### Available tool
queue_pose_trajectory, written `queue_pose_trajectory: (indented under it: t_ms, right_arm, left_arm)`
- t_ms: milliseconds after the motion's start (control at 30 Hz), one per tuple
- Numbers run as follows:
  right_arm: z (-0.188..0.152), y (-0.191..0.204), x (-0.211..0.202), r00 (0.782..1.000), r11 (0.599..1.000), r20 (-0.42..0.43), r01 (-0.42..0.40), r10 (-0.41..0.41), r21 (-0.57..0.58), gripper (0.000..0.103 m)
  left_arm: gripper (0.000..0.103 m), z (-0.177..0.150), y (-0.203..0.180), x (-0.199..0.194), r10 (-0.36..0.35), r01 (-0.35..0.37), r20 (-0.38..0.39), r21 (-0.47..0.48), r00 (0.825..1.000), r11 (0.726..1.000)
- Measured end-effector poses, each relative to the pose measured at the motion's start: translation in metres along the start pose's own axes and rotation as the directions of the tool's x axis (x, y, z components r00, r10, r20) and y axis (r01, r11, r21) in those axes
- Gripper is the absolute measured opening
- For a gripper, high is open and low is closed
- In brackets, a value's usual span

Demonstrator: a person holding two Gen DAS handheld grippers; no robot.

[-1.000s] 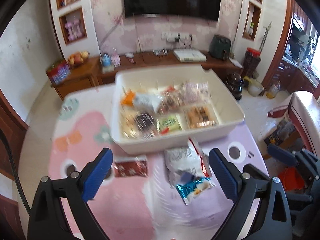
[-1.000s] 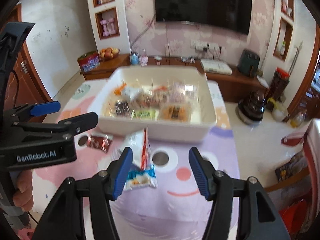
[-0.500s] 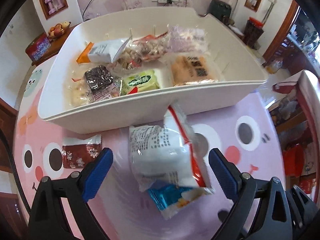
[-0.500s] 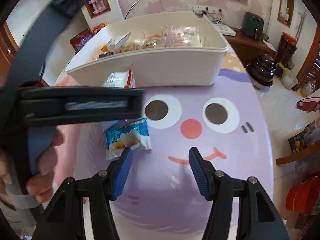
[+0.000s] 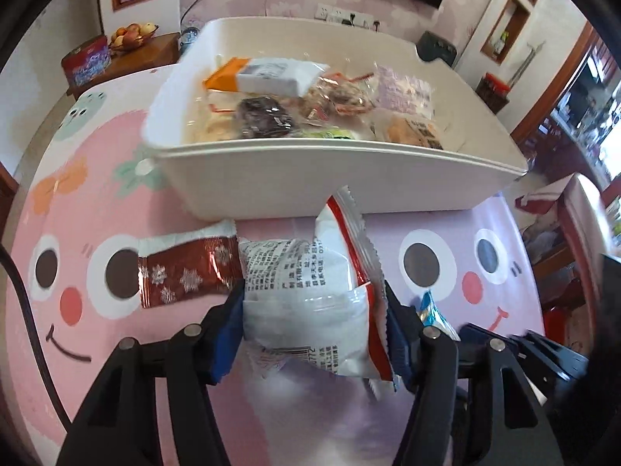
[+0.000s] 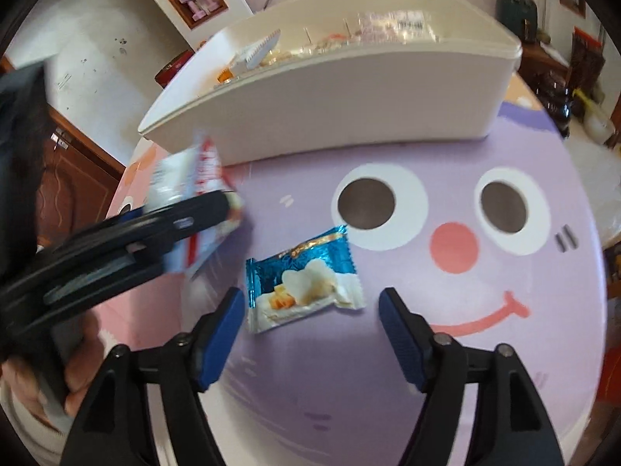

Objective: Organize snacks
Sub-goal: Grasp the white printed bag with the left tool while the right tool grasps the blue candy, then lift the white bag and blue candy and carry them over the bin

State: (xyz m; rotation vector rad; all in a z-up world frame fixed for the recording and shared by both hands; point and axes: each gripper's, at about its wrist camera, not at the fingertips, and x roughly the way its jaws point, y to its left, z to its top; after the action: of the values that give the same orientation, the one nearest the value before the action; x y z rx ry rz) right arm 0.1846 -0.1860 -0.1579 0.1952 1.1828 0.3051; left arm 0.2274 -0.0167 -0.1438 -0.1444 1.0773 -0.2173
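My left gripper (image 5: 314,322) is shut on a white snack packet with a red edge (image 5: 310,291), in front of the cream storage bin (image 5: 349,178), which holds several snacks. The packet also shows in the right wrist view (image 6: 194,178), clamped by the left gripper. A brown packet with snowflakes (image 5: 182,268) lies on the mat to its left. A blue and white snack packet (image 6: 302,283) lies on the purple mat. My right gripper (image 6: 312,318) is open, its blue pads either side of that packet's near end. A corner of it shows in the left wrist view (image 5: 432,312).
The bin (image 6: 349,89) stands at the far side of the table on a pink and purple cartoon-face mat (image 6: 485,233). A wooden sideboard with a fruit bowl (image 5: 132,35) and a red tin (image 5: 87,60) stands behind. The floor drops away to the right.
My left gripper has closed on the white packet, which was lying between its open fingers. My right gripper has moved forward and down over the blue packet.
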Motion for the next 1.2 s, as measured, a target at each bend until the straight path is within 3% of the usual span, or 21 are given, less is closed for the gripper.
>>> queue_pose_trajectory:
  t_ms: [300,533,633,700,800,967,1200]
  right_arm:
    - [0.005,0.024,0.023,1.0,1.0,-0.001,0.023,-0.023,0.002,0.079]
    - [0.016,0.05,0.042,0.987,0.987,0.022,0.16,-0.16,-0.017,0.079]
    - [0.014,0.065,0.049,0.969,0.966,0.046,0.248,-0.245,-0.078,0.071]
    - [0.009,0.073,0.051,0.953,0.945,0.079,0.302,-0.294,-0.127,0.054]
    - [0.004,0.075,0.049,0.96,0.953,0.098,0.274,-0.262,-0.134,0.033]
    - [-0.002,0.069,0.039,0.975,0.97,0.078,0.216,-0.208,-0.115,0.031]
    - [0.021,0.07,-0.027,0.965,0.974,0.198,0.197,-0.172,-0.112,0.031]
  left_arm:
    - [0.062,-0.023,0.035,-0.047,-0.016,0.021,0.066,-0.071,0.998,0.997]
    - [0.062,-0.033,0.057,-0.063,-0.029,0.04,0.086,-0.135,0.996,0.99]
    - [0.062,-0.035,0.064,-0.064,-0.029,0.042,0.089,-0.152,0.996,0.987]
    - [0.062,-0.036,0.068,-0.064,-0.03,0.044,0.09,-0.16,0.995,0.986]
    - [0.062,-0.04,0.073,-0.066,-0.03,0.046,0.093,-0.17,0.995,0.984]
    - [0.062,-0.043,0.075,-0.072,-0.017,0.033,0.105,-0.159,0.994,0.987]
    - [0.061,-0.022,0.057,-0.103,-0.009,0.02,0.153,-0.069,0.988,0.997]
